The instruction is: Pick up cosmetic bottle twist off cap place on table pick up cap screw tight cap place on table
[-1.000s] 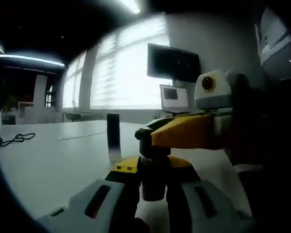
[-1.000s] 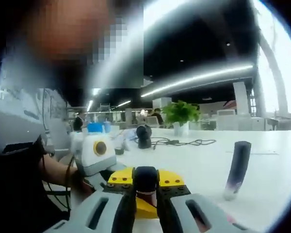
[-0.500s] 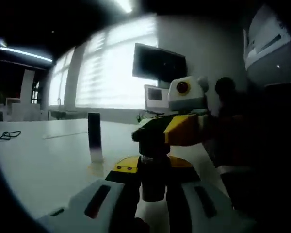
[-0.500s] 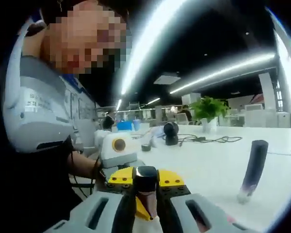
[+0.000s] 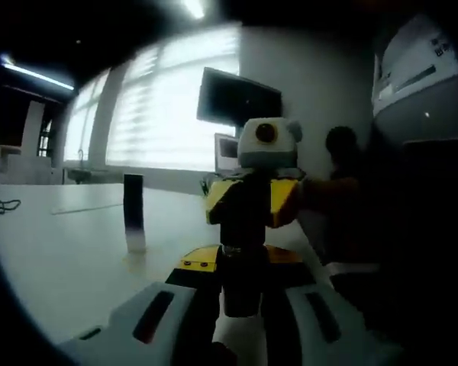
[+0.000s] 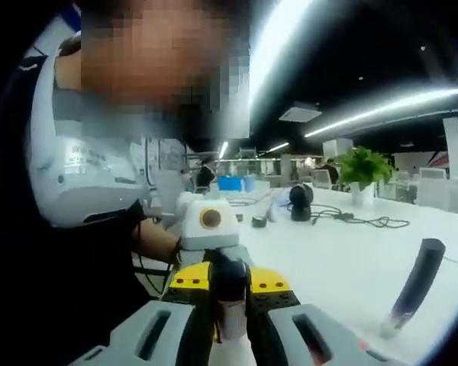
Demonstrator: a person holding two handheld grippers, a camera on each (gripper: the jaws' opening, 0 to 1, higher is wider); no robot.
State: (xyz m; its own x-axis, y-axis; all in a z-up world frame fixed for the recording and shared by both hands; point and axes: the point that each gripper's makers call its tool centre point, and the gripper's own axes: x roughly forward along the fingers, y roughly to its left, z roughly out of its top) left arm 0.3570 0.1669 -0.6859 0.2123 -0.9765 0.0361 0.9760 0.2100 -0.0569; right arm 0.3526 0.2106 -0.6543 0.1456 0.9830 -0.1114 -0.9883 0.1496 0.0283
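A small dark cosmetic bottle [image 5: 240,284] stands upright between the jaws of my left gripper [image 5: 240,263], which is shut on it. In the left gripper view my right gripper [image 5: 248,207] comes in from behind. Its yellow-and-black jaws are shut on the bottle's dark cap [image 5: 243,229]. In the right gripper view the same cap [image 6: 229,278] sits between the jaws of my right gripper [image 6: 229,284], with the paler bottle body [image 6: 230,326] below it. Both are held in the air above the white table [image 5: 69,259].
A tall dark tube [image 5: 133,221] stands on the table to the left; it also appears as the tube [image 6: 414,288] at the right. A person's torso [image 6: 84,191] is close behind. Cables, a plant [image 6: 364,169] and a small dark device [image 6: 299,202] lie farther off.
My right gripper has turned around the cap, from lying out to the right to pointing head-on in the left gripper view. Both views have shifted. Both grippers stay shut.
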